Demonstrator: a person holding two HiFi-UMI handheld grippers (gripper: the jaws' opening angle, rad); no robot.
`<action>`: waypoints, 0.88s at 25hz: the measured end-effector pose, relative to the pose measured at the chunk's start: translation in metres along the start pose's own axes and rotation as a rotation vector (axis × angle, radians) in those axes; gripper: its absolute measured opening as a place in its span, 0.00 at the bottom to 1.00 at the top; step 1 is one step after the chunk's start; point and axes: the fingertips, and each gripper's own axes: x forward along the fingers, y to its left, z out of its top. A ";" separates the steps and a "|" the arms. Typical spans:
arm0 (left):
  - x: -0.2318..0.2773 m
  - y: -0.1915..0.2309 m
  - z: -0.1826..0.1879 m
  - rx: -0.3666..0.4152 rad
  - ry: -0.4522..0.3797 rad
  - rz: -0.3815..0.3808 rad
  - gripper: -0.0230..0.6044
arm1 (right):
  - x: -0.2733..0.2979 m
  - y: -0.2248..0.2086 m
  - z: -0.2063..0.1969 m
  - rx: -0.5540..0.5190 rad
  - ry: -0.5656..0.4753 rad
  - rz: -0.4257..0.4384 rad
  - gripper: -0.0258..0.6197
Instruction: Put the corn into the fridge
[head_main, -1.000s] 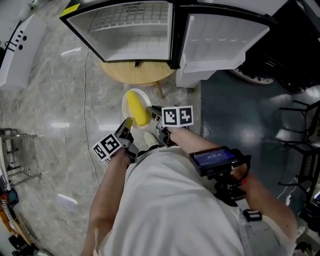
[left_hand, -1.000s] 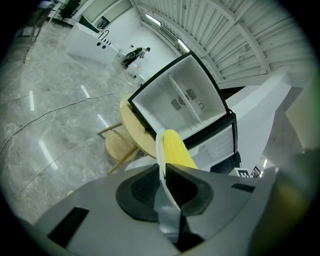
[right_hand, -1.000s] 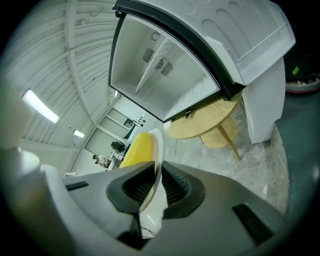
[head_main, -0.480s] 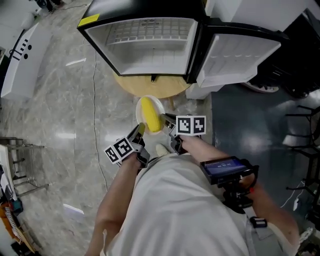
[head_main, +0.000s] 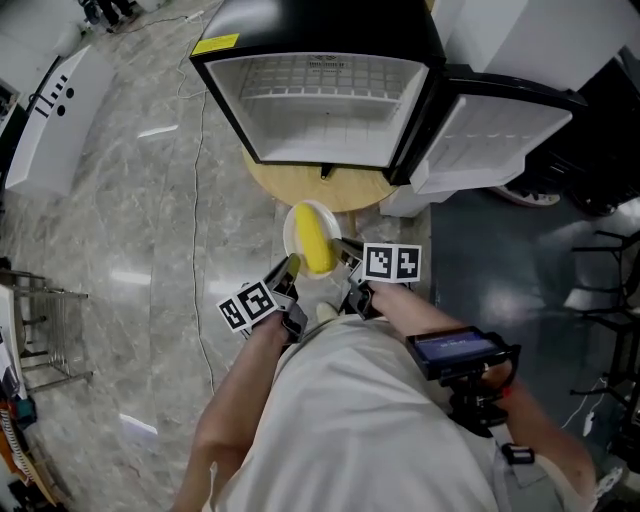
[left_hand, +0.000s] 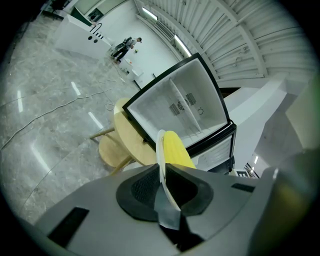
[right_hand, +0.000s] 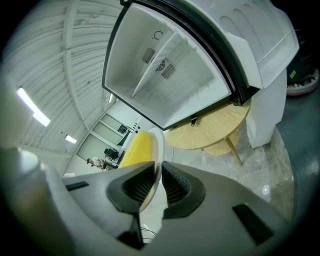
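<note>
Corn (head_main: 317, 240) on plate (head_main: 290, 235), between left tongs (head_main: 291, 266) and right tongs (head_main: 346, 248), fridge (head_main: 330, 110) ahead, perhaps on table (head_main: 300, 186)

A round wooden table (head_main: 290, 186) stands on marble floor (head_main: 130, 220).

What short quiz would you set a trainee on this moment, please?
1. True or false: the fridge stands with its door open.
2. What does the corn lie on? A. a white plate B. a wire shelf C. the floor
3. In a few words: what do the left gripper and the right gripper each clamp?

Key: 1 true; 2 A; 3 the rim of the white plate, one gripper on each side.
</note>
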 end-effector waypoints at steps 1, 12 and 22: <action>0.000 0.001 0.002 -0.002 -0.004 -0.002 0.11 | 0.002 0.001 0.002 -0.004 0.001 -0.001 0.12; 0.014 0.015 0.032 -0.011 -0.035 0.021 0.11 | 0.037 0.003 0.025 -0.043 0.038 0.016 0.12; 0.050 0.023 0.067 -0.016 -0.055 0.031 0.11 | 0.069 -0.008 0.066 -0.060 0.072 0.033 0.12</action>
